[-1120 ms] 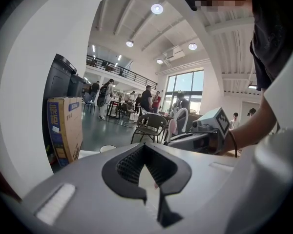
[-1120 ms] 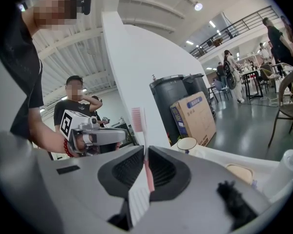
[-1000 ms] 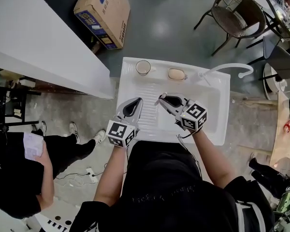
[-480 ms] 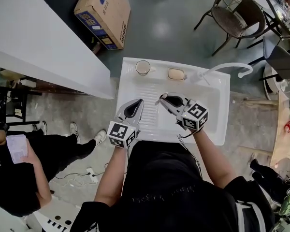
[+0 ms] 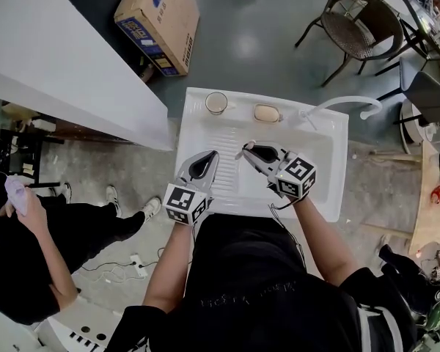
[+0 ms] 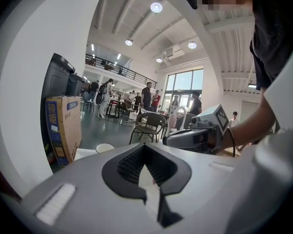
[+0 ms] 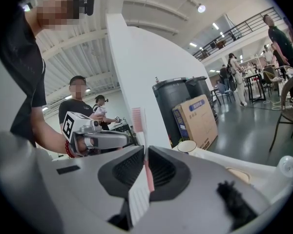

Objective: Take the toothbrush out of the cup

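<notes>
Moved since a second ago: little beyond the bystander in black (image 5: pixel 22 255) at the left edge of the head view, hand with something white now lifted higher and nearer that edge. Both grippers much where they were, over the white plastic sink unit (image 5: pixel 330 174).

Right gripper (image 5: pixel 243 152), seen in its own view (image 7: pixel 145 152): jaws pressed onto the pink-and-white toothbrush (image 7: pixel 136 118), pinching its handle near the tips. Bristle head up above the jaws, pink handle running back down between the ribbed pads. From the head view, only a small pale bit of the toothbrush (image 5: pixel 247 147) poking out at the jaw tips, held over the ribbed drainboard part of the sink unit.

Clear of the round white cup (image 5: pixel 217 103), that toothbrush. Cup upright on the far left corner of the sink ledge, well apart from both grippers; visible too from the right gripper view (image 7: pixel 187 146) and the left gripper view (image 6: pixel 105 148).

Left gripper (image 5: pixel 211 154), seen in its own view (image 6: pixel 144 147): jaw tips brought together, nothing between the pads, only white surface showing through the slit behind them. Hovering beside the right gripper, apart from it.

Also on the far ledge: a beige oval soap bar (image 5: pixel 268 113), between the cup and the white curved faucet (image 5: pixel 345 103). Beyond the sink unit, a brown cardboard box (image 5: pixel 158 22) on the grey floor and a dark wicker chair (image 5: pixel 359 24).
</notes>
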